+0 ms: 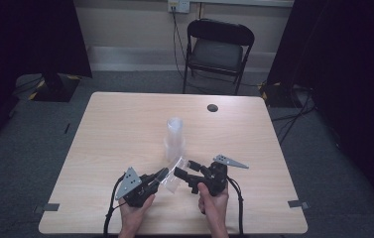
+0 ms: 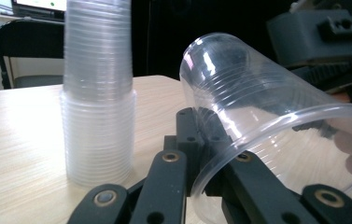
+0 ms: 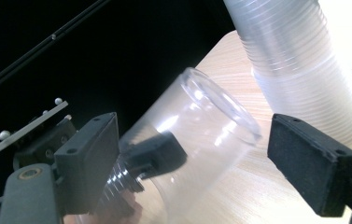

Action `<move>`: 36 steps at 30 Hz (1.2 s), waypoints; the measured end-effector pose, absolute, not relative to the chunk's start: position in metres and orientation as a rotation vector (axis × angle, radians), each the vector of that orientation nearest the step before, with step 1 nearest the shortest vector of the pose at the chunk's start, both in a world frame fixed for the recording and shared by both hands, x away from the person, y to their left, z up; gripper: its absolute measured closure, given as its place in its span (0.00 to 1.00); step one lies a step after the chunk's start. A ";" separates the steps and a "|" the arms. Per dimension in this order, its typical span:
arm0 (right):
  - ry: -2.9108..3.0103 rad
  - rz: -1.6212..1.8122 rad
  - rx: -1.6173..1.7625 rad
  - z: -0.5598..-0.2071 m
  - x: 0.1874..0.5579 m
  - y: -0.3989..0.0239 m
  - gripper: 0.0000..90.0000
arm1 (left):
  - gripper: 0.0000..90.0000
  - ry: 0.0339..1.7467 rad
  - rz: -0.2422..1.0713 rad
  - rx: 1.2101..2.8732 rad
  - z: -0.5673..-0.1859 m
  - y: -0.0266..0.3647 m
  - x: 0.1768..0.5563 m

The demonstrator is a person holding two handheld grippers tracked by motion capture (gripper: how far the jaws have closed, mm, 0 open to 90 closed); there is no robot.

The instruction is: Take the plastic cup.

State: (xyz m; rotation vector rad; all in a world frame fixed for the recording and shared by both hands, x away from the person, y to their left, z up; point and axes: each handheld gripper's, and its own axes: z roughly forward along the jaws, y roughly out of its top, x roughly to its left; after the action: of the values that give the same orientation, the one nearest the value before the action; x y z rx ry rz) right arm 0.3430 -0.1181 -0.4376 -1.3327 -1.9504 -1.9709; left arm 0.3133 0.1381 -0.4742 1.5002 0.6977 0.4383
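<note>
A single clear plastic cup point(image 1: 173, 174) lay tilted on its side near the six o'clock edge of the bench point(image 1: 125, 124), held just off the wood between the two claws. The left claw point(image 1: 160, 174) was pinching the cup's rim wall, one jaw inside the mouth and one outside, as its own view showed point(image 2: 239, 140). The right claw point(image 1: 184, 168) stood spread at the cup's three o'clock side; in its own view the cup's closed base point(image 3: 201, 126) sat between the wide pads without being pressed. At twelve o'clock from the cup, just beside it, a tall stack of clear cups point(image 1: 175, 138) stood upright mid-bench. Beyond the bench's twelve o'clock edge stood a black folding chair point(image 1: 217, 49).
</note>
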 end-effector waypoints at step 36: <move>-2.520 -1.915 -1.184 -0.441 0.322 -0.134 0.17 | 0.97 0.765 0.221 1.747 -0.451 0.147 0.326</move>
State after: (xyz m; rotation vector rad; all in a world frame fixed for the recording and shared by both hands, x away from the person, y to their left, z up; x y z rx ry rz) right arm 0.3219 -0.1339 -0.4410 -1.1835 -2.5198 -1.9148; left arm 0.3264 0.1473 -0.4507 1.7466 0.7647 0.2215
